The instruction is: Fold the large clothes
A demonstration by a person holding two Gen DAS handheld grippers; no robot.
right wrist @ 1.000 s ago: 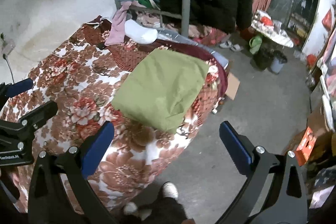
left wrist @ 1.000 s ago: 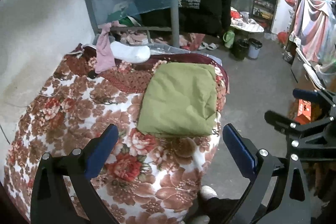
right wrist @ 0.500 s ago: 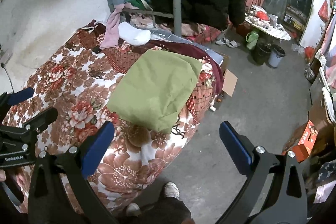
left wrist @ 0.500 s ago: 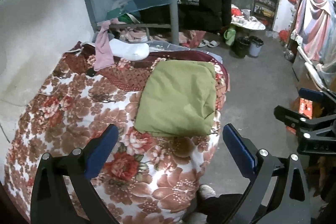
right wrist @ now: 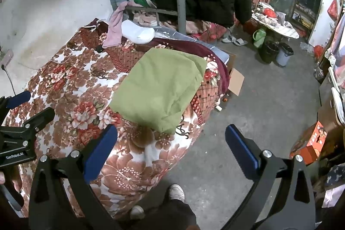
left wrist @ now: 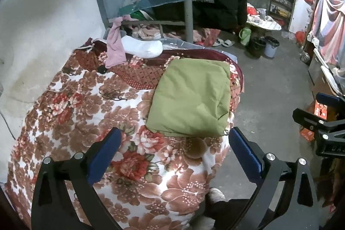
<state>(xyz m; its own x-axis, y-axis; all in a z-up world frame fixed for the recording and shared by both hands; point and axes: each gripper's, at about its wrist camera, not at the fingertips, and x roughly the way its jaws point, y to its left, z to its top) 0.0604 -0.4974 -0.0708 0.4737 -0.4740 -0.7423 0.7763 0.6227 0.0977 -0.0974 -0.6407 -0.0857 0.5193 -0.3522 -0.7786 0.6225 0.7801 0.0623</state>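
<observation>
Hovering above the near end of the bed, the left gripper (left wrist: 172, 141) has its 2 blue-padded fingers spread wide with nothing between them. The right gripper (right wrist: 171, 138) is the same: fingers apart, empty, held over the bed's corner and the concrete floor (right wrist: 263, 105), with the person's shoes (right wrist: 175, 192) showing at 6 o'clock below it. Neither tool touches any cloth.

Out from the left tongs, at 12 o'clock, the green garment (left wrist: 192, 98) lies on the floral blanket (left wrist: 86, 113) as a compact, roughly rectangular packet with layered edges, close to the bed's right side. In the right wrist view the same green garment (right wrist: 159, 87) sits at 11 o'clock.

Judging by that neat shape and both tools being clear of it, the folding looks essentially done. Perhaps a final squaring of the bulging near corner remains, though the fisheye warps edges too much to be sure. The pink cloth (left wrist: 115, 47) and white bundle (left wrist: 143, 47) at the far end lie unfolded.
</observation>
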